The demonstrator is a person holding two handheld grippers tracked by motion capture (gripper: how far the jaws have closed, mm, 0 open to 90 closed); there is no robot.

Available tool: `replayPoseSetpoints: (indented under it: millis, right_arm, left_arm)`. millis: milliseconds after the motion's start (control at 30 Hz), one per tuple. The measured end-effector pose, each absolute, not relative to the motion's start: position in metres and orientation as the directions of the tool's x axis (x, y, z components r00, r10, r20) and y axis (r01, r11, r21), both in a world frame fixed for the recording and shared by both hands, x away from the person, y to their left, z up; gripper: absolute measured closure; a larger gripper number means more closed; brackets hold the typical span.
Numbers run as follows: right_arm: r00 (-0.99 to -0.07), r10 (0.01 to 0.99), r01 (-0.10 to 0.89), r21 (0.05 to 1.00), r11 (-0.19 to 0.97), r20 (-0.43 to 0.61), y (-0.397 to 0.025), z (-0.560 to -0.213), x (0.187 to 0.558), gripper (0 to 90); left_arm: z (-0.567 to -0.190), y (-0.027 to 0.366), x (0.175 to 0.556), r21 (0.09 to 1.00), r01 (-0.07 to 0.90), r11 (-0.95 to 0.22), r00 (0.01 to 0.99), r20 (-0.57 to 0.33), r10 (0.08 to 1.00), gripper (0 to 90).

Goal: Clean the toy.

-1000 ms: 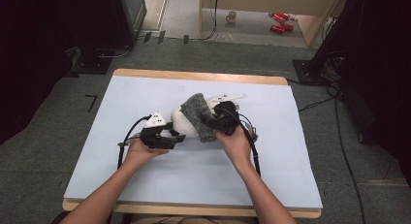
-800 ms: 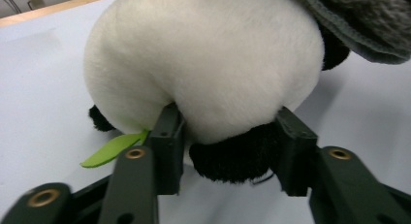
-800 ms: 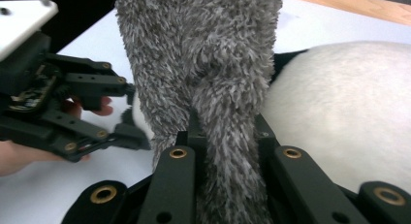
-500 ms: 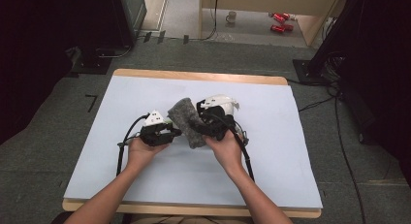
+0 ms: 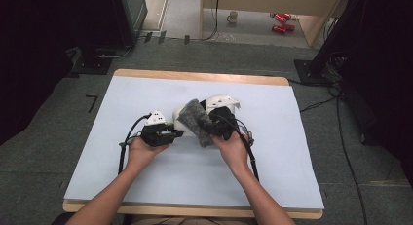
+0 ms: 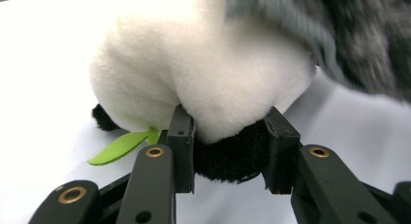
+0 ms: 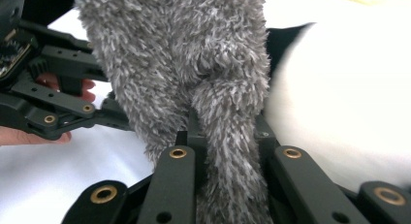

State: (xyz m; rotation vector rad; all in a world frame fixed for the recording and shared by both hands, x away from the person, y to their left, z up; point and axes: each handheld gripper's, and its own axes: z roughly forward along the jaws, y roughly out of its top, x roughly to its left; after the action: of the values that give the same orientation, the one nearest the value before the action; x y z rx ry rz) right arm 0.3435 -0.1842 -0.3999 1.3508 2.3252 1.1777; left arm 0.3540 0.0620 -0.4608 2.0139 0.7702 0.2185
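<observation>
Holding a white plush toy (image 5: 187, 113) and a grey fuzzy cloth (image 5: 197, 126) between them, the two grippers meet near the middle of the pale blue mat (image 5: 287, 152) in the high view. The left gripper (image 5: 174, 134) points at the toy from the left; the right gripper (image 5: 209, 130) comes in from the right with the cloth draped over the toy's near side. A wooden table edge (image 5: 195, 77) frames the mat. No brand or writing can be read here; red cans (image 5: 279, 22) and a mug (image 5: 233, 15) on the floor beyond are too small to tell any label.

In the left gripper view, the jaws stand partly closed around a black furry part of the toy (image 6: 228, 156), pinning it under the white body, with a green felt leaf (image 6: 121, 146) sticking out beside the left jaw. No tag or label shows on the plush.

In the right gripper view, the jaws are nearly closed on a fold of the cloth (image 7: 194, 64), which rises between them and hangs against the white toy (image 7: 339, 112). The left gripper (image 7: 104, 118) appears farther off at the left.

I judge the step in hand to be wrapping or covering the toy with the cloth. The next move likely calls for the left gripper to keep the toy steady while the right one draws the cloth across without losing the fold.
</observation>
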Motion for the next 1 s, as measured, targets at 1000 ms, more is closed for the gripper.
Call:
replayPoseSetpoints:
  millis: [1000]
  right_arm:
    - [-0.367, 0.892, 0.663, 0.747, 0.052, 0.263, -0.279, -0.39, 0.351, 78.5]
  left_arm:
    - [-0.462, 0.069, 0.361, 0.812, 0.462, -0.357, 0.789, -0.192, 0.584, 64.4]
